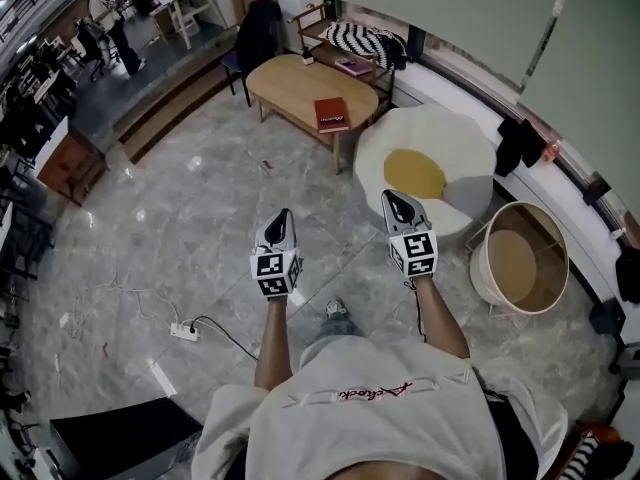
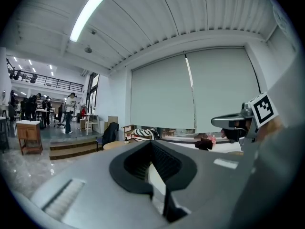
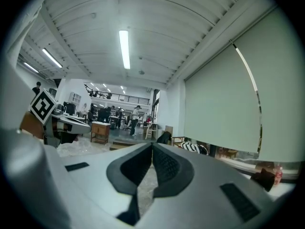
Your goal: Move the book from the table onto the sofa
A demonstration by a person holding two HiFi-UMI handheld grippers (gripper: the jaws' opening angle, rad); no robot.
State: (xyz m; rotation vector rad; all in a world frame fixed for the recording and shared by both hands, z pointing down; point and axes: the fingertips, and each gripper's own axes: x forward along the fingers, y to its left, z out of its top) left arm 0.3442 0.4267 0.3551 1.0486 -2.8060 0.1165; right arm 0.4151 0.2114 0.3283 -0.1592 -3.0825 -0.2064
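grey marble floor (image 1: 200,218) takes up most of the head view; past the hands, on the right, sits a big round white seat (image 1: 470,143) with a yellow middle, kind of like a fried egg; just left of it and further back is the oval wooden table (image 1: 290,83); a round wooden tub (image 1: 520,260) stands on the floor to the right, near the white seat; behind the table there's a wooden chair with a striped cushion (image 1: 360,40) on it, and a dark jacket (image 1: 258,26) hangs over another chair at the table's far left.

both grippers are out in front of the person, over bare floor, well short of the table; left gripper (image 1: 283,215) has its jaws pressed together with nothing in them, and its own view shows the pads meeting (image 2: 151,143); right gripper (image 1: 393,197) is the same deal, jaws closed on nothing (image 3: 152,145), held a bit further ahead than the left.

the red book (image 1: 332,114) is lying flat on the table, at the end nearest the white seat, well apart from both grippers; a smaller pinkish book (image 1: 352,66) lies further back on the same table; a white power strip (image 1: 184,331) with a black cable is on the floor down left.
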